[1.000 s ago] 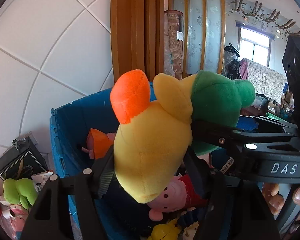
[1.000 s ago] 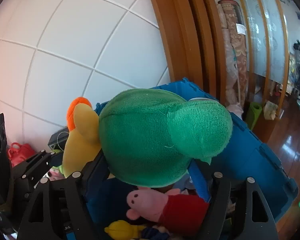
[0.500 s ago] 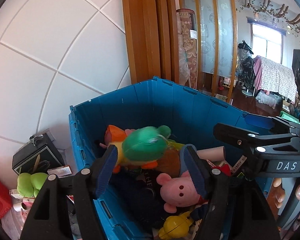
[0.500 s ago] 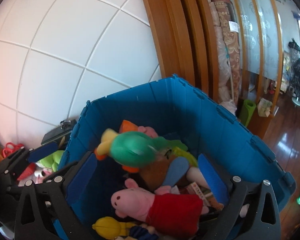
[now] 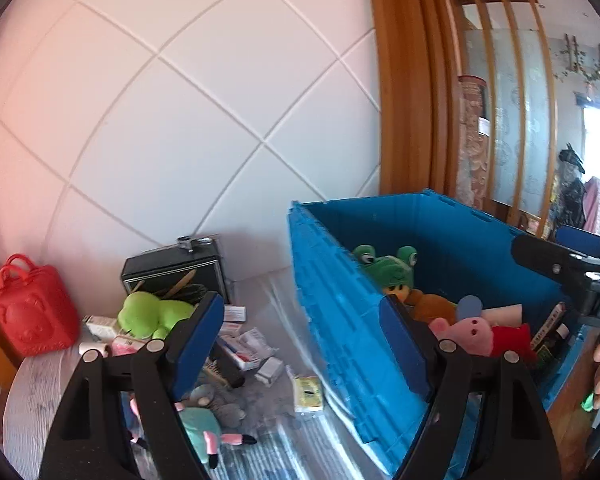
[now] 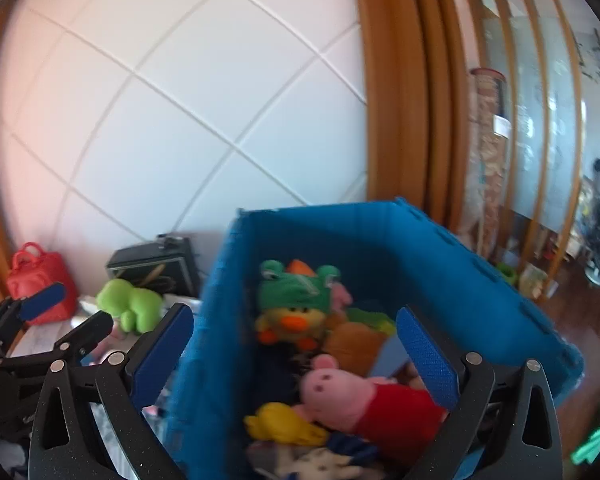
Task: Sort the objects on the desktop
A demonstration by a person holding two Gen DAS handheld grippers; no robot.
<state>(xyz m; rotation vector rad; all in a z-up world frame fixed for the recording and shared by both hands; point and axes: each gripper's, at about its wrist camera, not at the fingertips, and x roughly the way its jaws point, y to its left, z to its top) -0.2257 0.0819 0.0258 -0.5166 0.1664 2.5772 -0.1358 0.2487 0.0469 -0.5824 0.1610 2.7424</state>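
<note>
Your two grippers, left (image 5: 300, 328) and right (image 6: 294, 340), both wide and empty, left's jaws just opened further, one blue bin (image 6: 440, 264), one duck (image 6: 292, 308) inside, one pink pig (image 6: 340, 390)

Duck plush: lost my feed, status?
Both jaws open, empty, just widened. Duck plush lying in blue crate. Green frog plush waits on table; nothing blocking.

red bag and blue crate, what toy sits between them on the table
A lime green plush, lying in front of a black box, sits between the red bag and blue crate. Both wrist views show it.
</note>
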